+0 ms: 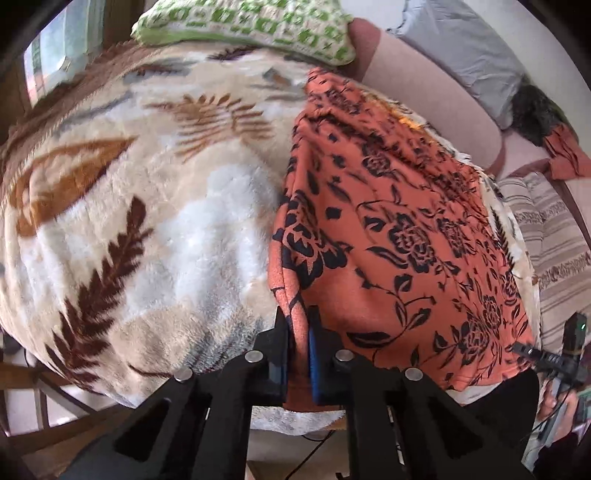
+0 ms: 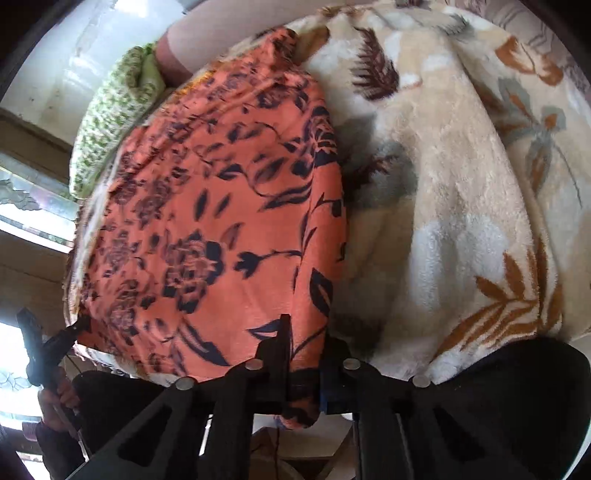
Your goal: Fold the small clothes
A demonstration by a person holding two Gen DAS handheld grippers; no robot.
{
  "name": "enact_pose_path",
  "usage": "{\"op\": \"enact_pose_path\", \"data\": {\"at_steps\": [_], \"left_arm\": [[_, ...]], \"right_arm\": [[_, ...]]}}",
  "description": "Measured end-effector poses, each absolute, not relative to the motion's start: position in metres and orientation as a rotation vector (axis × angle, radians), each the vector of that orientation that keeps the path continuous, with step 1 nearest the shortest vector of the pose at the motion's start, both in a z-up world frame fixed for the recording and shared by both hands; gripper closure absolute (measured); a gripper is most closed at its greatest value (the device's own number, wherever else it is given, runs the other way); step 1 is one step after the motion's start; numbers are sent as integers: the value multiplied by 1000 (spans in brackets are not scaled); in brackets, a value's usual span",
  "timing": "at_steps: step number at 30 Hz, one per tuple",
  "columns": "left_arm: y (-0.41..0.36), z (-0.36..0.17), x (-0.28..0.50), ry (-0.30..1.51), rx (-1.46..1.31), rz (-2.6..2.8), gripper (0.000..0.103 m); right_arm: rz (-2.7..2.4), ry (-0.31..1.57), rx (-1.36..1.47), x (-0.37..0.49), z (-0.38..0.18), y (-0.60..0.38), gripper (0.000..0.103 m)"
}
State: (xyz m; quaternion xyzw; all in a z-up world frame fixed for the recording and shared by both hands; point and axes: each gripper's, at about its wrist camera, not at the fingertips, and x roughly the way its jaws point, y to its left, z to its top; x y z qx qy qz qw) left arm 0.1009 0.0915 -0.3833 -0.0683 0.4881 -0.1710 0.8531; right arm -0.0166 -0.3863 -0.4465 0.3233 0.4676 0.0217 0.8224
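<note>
An orange garment with a black flower print (image 1: pixel 399 236) lies spread on a cream leaf-patterned blanket (image 1: pixel 147 206). My left gripper (image 1: pixel 298 325) is shut on the garment's near left corner. The right gripper shows at the far right of the left wrist view (image 1: pixel 524 349), at the garment's other near corner. In the right wrist view the same garment (image 2: pixel 207 221) lies on the blanket (image 2: pixel 461 206), and my right gripper (image 2: pixel 306 332) is shut on its near right corner. The left gripper (image 2: pixel 79 326) shows at the garment's near left corner.
A green and white knitted cloth (image 1: pixel 251 26) lies at the blanket's far edge, also in the right wrist view (image 2: pixel 114 122). A pink sofa (image 1: pixel 424 99) with a grey pillow (image 1: pixel 472 55) and a striped cushion (image 1: pixel 554 236) stands to the right.
</note>
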Motion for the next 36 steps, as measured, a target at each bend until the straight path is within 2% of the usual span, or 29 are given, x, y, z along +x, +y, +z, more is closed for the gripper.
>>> {"op": "enact_pose_path", "data": {"at_steps": [1,4,6,7,8,9,11,15,27,33,36], "left_arm": [[92,-382,100,1031,-122,-340,87],[96,-387,105,1066,-103,-292,56],[94,-396,110,1117,-124,-303,56],[92,-398,111,1120,-128,-308,61],[88,-398,109,1104,-124,-323,83],[85,-397,108,1102,-113,-345,92],[82,-396,108,1101,-101,-346,95],[88,-383,107,1082,-174,-423,97],[111,-291,125,912,-345,-610,97],[99,-251,187,881,-401,-647,97],[84,-237,238,880,-408,-643,97]], "right_arm": [[68,965,702,-19,-439,-389,94],[72,952,716,-19,-434,-396,94],[96,1003,749,-14,-446,-399,93],[87,1029,773,-14,-452,-398,90],[78,1056,789,-14,-460,-398,89],[73,1071,798,-14,-464,-398,88],[92,1057,805,-15,-466,-396,87],[147,1026,756,-18,-452,-393,91],[356,687,1006,-29,-372,-442,94],[327,580,1081,4,-344,-485,94],[296,555,1090,56,-329,-510,94]]}}
